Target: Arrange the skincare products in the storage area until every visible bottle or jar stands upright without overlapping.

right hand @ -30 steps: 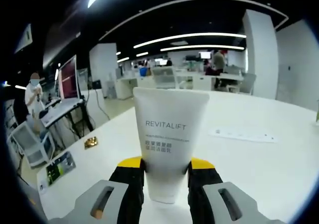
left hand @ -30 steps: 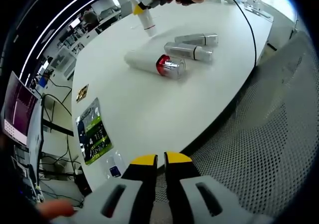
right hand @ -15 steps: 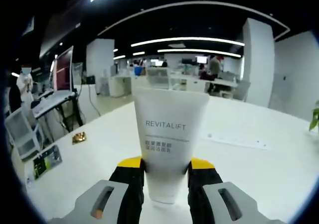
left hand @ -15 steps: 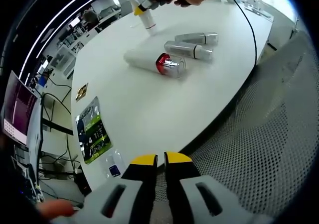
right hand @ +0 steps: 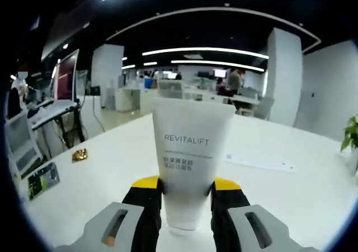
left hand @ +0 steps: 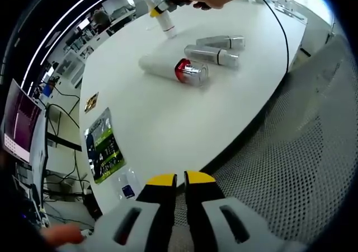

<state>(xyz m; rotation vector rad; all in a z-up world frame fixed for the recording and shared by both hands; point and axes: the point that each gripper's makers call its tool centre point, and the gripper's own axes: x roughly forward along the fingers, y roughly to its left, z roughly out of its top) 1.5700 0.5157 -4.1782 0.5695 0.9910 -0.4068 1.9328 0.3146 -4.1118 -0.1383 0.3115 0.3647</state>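
Left gripper [left hand: 179, 179] is parked off the bench [left hand: 168, 117] edge, jaws together. Three bottles [left hand: 173, 71] are lying flat mid-bench. Farther off, the white tube [right hand: 193, 157] is clamped upright by the right gripper [right hand: 187, 191]; it probably needs setting down next.

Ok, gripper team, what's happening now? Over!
Right gripper shut on white tube. Left gripper shut, empty. Three bottles lying flat on table.

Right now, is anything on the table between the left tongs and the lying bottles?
Nothing visible. The left tongs hang shut off the table edge; bare tabletop runs up to the red-collared bottle and two silver bottles. The right tongs, holding the white tube, are beyond them.
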